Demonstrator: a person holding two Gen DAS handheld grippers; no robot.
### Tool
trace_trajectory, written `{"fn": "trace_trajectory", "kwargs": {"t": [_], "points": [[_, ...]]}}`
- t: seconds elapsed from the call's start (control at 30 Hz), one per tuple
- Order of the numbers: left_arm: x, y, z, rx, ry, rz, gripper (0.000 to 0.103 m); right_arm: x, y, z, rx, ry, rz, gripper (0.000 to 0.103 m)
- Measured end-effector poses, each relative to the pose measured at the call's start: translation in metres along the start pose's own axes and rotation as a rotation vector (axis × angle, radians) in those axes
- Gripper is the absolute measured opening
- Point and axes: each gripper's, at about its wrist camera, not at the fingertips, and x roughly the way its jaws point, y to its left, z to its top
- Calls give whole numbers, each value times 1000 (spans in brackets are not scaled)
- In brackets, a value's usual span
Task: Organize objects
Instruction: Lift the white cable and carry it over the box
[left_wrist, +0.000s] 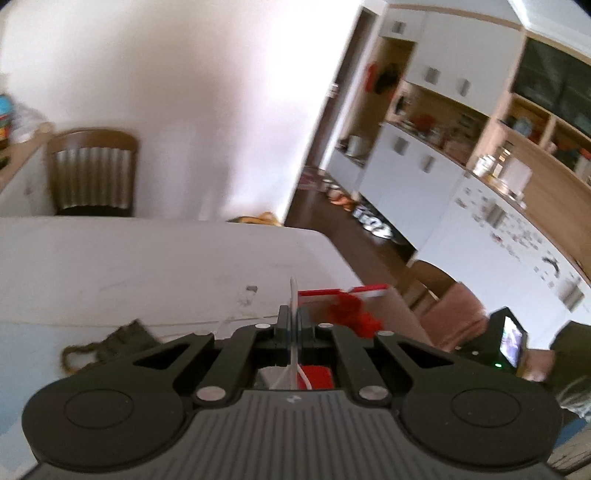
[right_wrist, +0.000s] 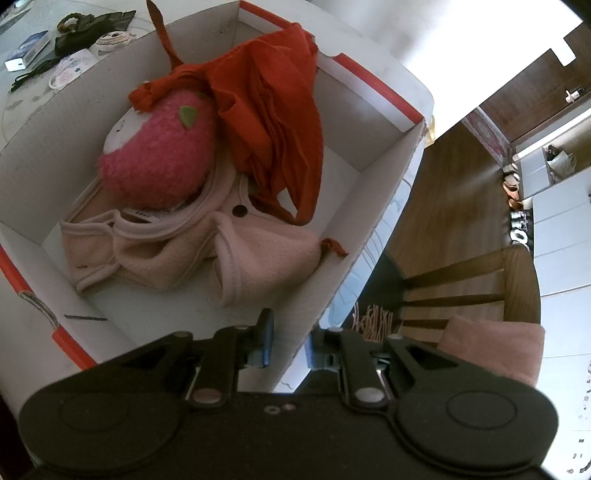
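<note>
In the right wrist view a white cardboard box with red trim (right_wrist: 373, 173) holds a pink plush toy (right_wrist: 159, 158), a red cloth (right_wrist: 277, 110) and a pale pink garment (right_wrist: 207, 251). My right gripper (right_wrist: 290, 345) straddles the box's near wall, one jaw inside and one outside, with a gap between them. In the left wrist view my left gripper (left_wrist: 294, 321) is shut on a thin white sheet-like item (left_wrist: 293, 295), seen edge-on, held above the table. The box (left_wrist: 369, 291) with the red cloth (left_wrist: 351, 310) lies just right of it.
On the white table (left_wrist: 147, 266) lie a dark green pouch (left_wrist: 122, 336), also seen in the right wrist view (right_wrist: 85, 33), with a face mask (right_wrist: 70, 68), a small blue-white box (right_wrist: 27, 51) and a round tape-like item (right_wrist: 110, 40). Wooden chairs (left_wrist: 92, 173) (right_wrist: 480, 288) stand around.
</note>
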Motion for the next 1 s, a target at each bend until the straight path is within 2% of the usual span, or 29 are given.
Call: {"fn": "trace_trajectory", "kwargs": {"t": [0.43, 0.63, 0.77, 1.0], "points": [[61, -107, 19, 178, 61, -225, 2, 0, 0, 0, -4, -4, 0, 15], [90, -134, 11, 136, 104, -325, 2, 0, 1, -1, 1, -10, -3, 15], [114, -140, 3, 105, 149, -359, 2, -1, 1, -2, 1, -13, -2, 15], [160, -149, -23, 130, 271, -343, 2, -1, 1, -2, -1, -12, -2, 15]]}}
